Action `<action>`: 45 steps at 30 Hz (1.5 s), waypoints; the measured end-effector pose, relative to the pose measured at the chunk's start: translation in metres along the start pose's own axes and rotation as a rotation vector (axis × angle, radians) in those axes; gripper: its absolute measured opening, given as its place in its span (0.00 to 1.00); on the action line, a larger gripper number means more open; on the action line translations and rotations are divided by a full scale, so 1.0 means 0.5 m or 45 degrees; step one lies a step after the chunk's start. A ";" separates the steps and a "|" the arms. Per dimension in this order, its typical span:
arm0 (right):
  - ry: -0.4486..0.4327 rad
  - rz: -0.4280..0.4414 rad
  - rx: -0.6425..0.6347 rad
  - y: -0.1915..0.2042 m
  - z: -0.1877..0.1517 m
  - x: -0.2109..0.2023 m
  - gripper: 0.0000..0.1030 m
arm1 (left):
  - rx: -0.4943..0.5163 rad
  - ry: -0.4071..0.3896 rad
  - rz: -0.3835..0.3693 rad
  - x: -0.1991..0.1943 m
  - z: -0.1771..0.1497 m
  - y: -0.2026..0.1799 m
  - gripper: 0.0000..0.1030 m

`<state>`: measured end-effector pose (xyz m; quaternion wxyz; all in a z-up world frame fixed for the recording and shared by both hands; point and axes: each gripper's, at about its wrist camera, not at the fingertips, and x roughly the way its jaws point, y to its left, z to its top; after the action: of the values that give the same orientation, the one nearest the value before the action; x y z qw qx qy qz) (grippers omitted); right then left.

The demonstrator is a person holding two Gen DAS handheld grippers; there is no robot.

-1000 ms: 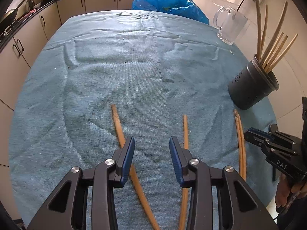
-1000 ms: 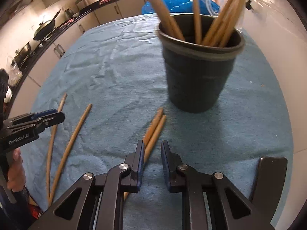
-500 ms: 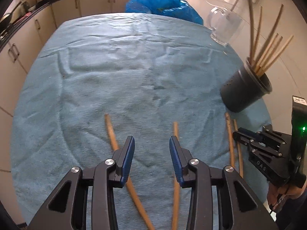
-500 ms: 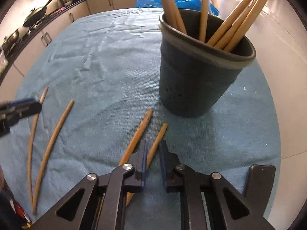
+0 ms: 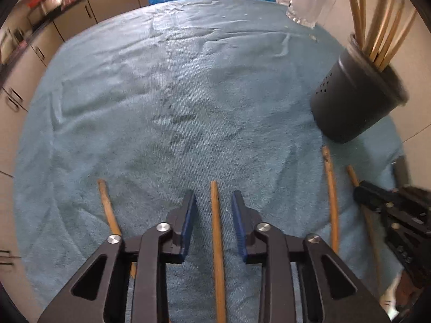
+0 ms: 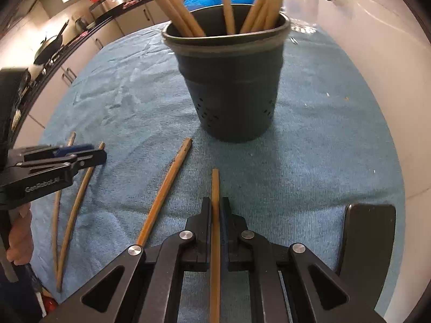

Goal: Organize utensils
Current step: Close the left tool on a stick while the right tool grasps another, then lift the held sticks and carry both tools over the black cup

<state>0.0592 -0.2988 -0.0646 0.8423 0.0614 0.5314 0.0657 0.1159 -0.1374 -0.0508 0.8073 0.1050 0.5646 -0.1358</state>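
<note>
While the right gripper (image 6: pixel 215 210) is clamped shut on one wooden chopstick (image 6: pixel 215 185) lying on the blue towel (image 6: pixel 323 161) just before the dark utensil holder (image 6: pixel 231 91), the left gripper (image 5: pixel 212 202) straddles another chopstick (image 5: pixel 215 215), jaws closing but not yet touching it.

Tan wooden chopsticks (image 6: pixel 215 188) lie on a ribbed teal towel (image 5: pixel 188 94) beside a perforated dark-grey holder (image 6: pixel 231 86).
</note>
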 end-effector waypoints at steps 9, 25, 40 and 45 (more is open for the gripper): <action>0.006 -0.047 -0.105 0.019 0.017 0.007 0.07 | 0.002 -0.034 0.055 -0.003 -0.003 -0.027 0.05; -0.676 0.107 -0.060 0.042 -0.021 -0.233 0.07 | -0.085 -0.528 -0.048 -0.306 -0.067 0.012 0.05; -0.957 0.090 -0.053 0.061 -0.069 -0.325 0.07 | -0.094 -0.650 -0.085 -0.392 -0.086 0.025 0.05; -0.964 0.090 -0.036 0.055 -0.072 -0.336 0.07 | -0.088 -0.665 -0.085 -0.401 -0.088 0.023 0.05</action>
<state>-0.0464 -0.3000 0.0739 0.9770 0.0881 0.1791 0.0746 0.0159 -0.0921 0.1228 0.9239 0.0201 0.3445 -0.1656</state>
